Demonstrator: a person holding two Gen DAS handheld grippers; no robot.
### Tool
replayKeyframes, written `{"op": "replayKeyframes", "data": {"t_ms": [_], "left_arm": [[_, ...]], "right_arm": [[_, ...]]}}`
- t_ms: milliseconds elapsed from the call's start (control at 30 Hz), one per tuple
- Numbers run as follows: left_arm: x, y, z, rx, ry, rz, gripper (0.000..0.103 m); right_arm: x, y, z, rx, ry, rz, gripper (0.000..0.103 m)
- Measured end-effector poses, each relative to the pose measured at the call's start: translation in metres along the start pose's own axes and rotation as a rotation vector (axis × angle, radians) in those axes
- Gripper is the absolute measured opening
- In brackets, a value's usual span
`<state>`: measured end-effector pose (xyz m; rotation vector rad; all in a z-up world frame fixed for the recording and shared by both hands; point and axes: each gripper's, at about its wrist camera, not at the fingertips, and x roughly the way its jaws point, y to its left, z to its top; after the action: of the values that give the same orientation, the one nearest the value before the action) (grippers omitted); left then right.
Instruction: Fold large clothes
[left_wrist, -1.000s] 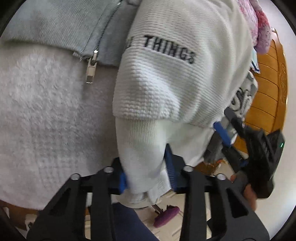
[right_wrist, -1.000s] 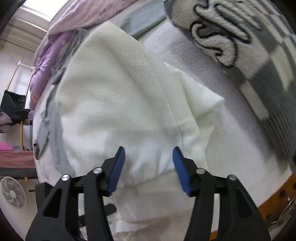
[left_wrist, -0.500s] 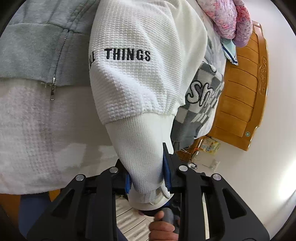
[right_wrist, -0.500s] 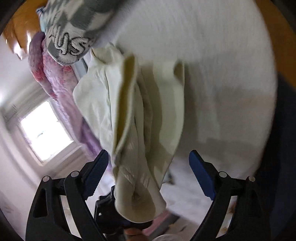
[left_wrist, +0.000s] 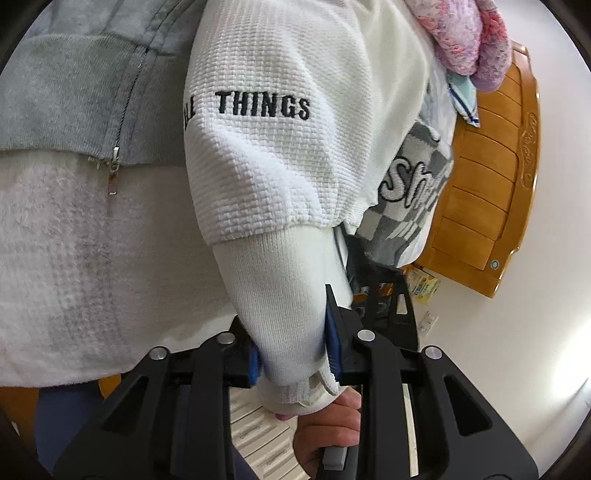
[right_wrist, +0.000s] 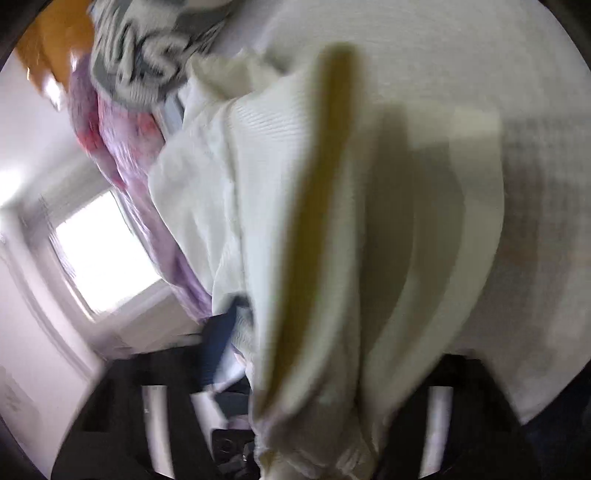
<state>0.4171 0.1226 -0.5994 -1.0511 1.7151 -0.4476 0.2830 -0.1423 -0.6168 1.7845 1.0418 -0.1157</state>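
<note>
A white waffle-knit sweater with black "THINGS" lettering lies on a bed. My left gripper is shut on its ribbed cuff, held at the bed's near edge. In the right wrist view, which is blurred, bunched cream folds of the sweater hang between the fingers of my right gripper. One blue pad shows at the left; the right pad is hidden behind the cloth, so its jaws cannot be read. The right gripper's black body shows just behind the cuff in the left wrist view.
A grey zip hoodie lies left of the sweater on a white fleece blanket. A grey checkered blanket, a pink fluffy quilt and a wooden headboard are at the right. A window is at the left.
My right gripper has moved in onto the hanging sweater folds, which now fill the space between its fingers. My left gripper still holds the cuff and has shifted slightly.
</note>
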Motion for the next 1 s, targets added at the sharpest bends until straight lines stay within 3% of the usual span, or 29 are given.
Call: {"op": "replayKeyframes", "data": {"t_ms": [33,133,300,433,500,667,733,833,900,1000], "left_arm": [[0.000,0.001,0.001,-0.006,0.011,0.004,0.028],[-0.001,-0.003,0.000,0.030,0.076,0.009,0.046],[-0.016,-0.012,-0.010,0.166,0.157,0.088,0.052],[-0.046,-0.022,-0.004,0.253,0.120,0.127,0.058],[-0.065,-0.037,0.012,0.325,0.037,0.189,0.067],[-0.068,-0.084,0.071,0.463,-0.057,0.247,0.069],[-0.053,-0.106,0.095,0.552,-0.050,0.291,0.074],[-0.010,-0.130,0.131,0.675,0.020,0.437,0.074],[0.006,-0.134,0.150,0.690,0.062,0.435,0.074],[0.035,-0.128,0.178,0.699,0.135,0.505,0.075]], "right_arm": [[-0.003,0.002,-0.001,-0.026,0.002,-0.021,0.028],[-0.014,0.012,-0.005,-0.092,-0.005,-0.074,0.025],[-0.024,0.016,0.000,-0.147,-0.007,-0.136,0.023],[-0.035,0.017,0.018,-0.188,-0.017,-0.205,0.023],[-0.048,0.010,0.024,-0.200,-0.017,-0.247,0.023],[-0.064,-0.001,0.037,-0.229,0.024,-0.331,0.023],[-0.064,0.001,0.042,-0.232,0.041,-0.347,0.023],[-0.063,-0.001,0.047,-0.233,0.069,-0.363,0.024],[-0.064,-0.003,0.047,-0.232,0.075,-0.370,0.024],[-0.061,-0.001,0.047,-0.231,0.079,-0.379,0.025]]}}
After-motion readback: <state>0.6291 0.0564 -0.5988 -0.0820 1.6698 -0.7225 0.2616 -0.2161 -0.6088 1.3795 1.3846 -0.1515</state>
